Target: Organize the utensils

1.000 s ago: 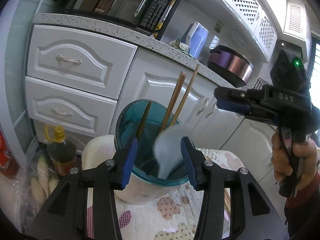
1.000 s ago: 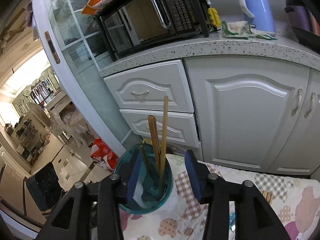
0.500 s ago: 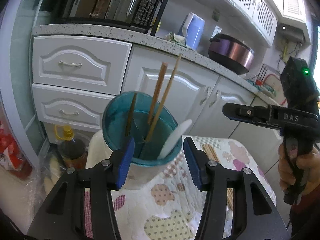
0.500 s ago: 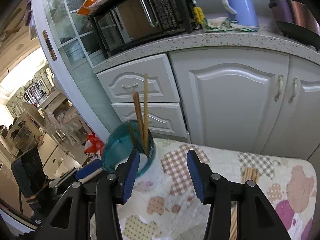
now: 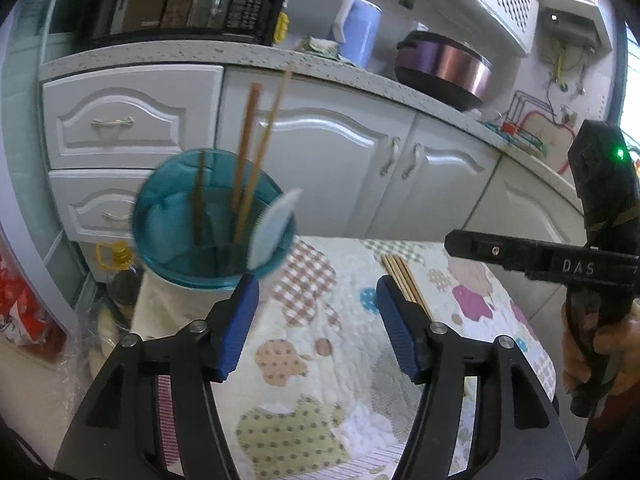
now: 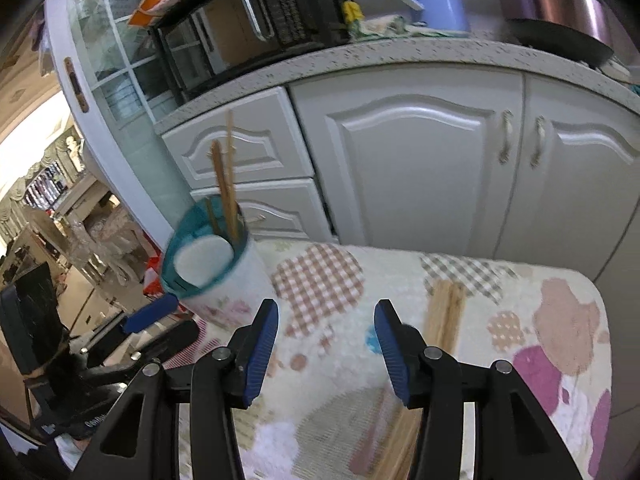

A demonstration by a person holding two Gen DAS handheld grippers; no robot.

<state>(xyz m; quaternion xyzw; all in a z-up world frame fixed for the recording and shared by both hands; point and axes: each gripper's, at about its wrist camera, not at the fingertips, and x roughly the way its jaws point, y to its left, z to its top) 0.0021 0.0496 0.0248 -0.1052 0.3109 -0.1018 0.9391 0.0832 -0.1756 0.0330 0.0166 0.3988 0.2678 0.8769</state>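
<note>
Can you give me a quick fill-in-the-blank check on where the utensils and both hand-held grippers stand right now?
1. The white spoon leans inside the teal-rimmed ____.
2. The bundle of loose chopsticks lies flat on the patterned ____.
3. The left hand-held gripper has its jaws ____, with nothing between them.
4. The right hand-held gripper holds ____ between its pads.

Missing words: holder; cloth; open; nothing
</note>
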